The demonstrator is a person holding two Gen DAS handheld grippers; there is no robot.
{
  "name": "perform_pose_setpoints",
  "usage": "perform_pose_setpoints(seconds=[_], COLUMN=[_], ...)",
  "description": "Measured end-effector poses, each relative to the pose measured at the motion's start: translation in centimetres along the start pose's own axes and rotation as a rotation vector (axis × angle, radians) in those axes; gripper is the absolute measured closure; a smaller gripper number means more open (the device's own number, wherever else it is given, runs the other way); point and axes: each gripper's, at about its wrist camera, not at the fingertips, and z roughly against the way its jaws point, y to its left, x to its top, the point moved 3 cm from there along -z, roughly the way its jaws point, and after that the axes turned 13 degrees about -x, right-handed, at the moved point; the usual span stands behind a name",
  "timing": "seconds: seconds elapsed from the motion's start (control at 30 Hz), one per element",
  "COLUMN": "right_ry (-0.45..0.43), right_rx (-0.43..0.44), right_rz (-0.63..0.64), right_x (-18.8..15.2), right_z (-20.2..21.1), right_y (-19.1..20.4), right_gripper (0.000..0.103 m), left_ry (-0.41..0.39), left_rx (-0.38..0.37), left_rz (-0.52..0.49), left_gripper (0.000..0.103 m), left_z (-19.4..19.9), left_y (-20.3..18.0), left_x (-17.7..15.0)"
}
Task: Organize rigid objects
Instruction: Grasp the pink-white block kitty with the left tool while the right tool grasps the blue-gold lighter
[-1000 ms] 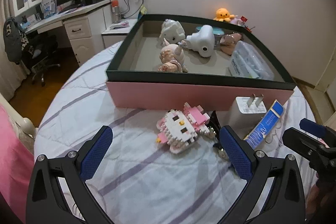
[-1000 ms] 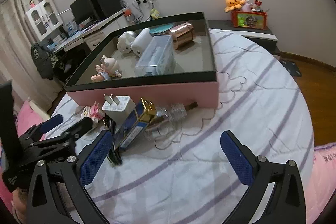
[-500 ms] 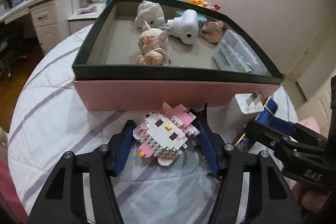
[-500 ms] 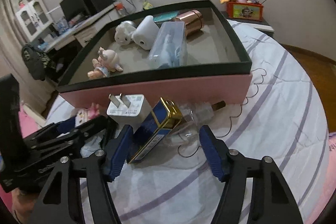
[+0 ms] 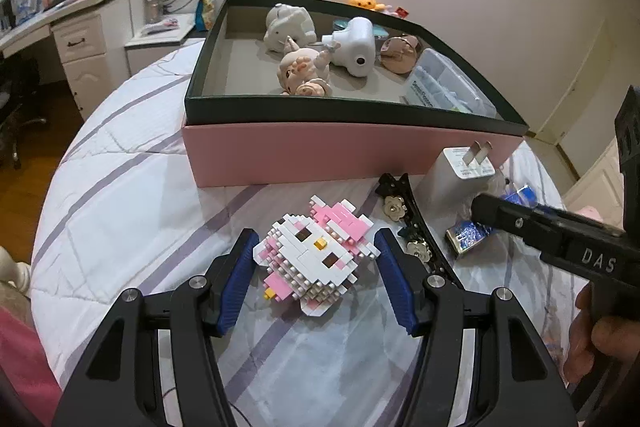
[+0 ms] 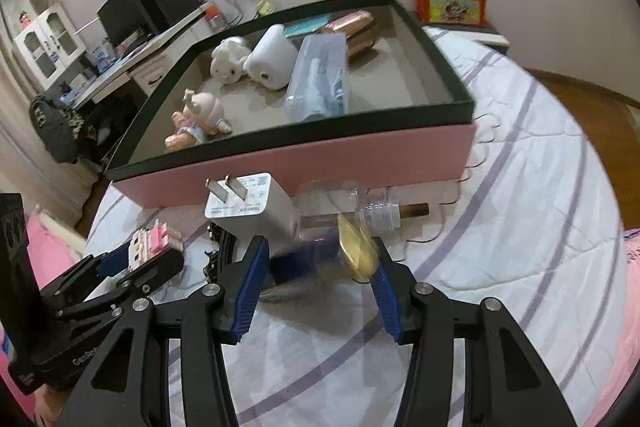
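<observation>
Brick kitten (image 5: pixel 316 259) sits between our left tool's (image 5: pixel 316 281) pads, gripped; a second ago we stood wide. Right tool (image 6: pixel 316 277) is closing around the blue-gold box (image 6: pixel 320 263).

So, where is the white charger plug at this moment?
In both wrist views the white charger plug lies on the bed against the pink box, right of the block kitten.

One pink box (image 5: pixel 312 151), five items counted inside, one brick cat figure (image 5: pixel 316 255), one white charger (image 5: pixel 456 175), two grippers seen.
</observation>
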Motion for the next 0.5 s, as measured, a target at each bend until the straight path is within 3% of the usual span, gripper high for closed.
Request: perform_pose_setpoints(seconds=[0.1, 0.27, 0.5], right_ry=[-0.014, -0.022, -0.019], right_rx=[0.043, 0.127, 0.261], right_rz=[0.005, 0.059, 0.087], right_x=[-0.1, -1.0, -2.5], right_z=[0.2, 0.9, 1.8], right_y=[-0.4, -0.9, -0.9], right_gripper=[0.062, 0.064, 0.079], left_ry=[-0.012, -0.038, -0.044], left_rx=[0.025, 0.079, 0.133], left_rz=[0.020, 0.061, 0.090], left_gripper=[0.042, 0.042, 0.042], left_z=[0.0, 0.1, 0.8], left_y=[-0.2, -0.6, -1.5], left_x=[-0.1, -0.4, -1.4])
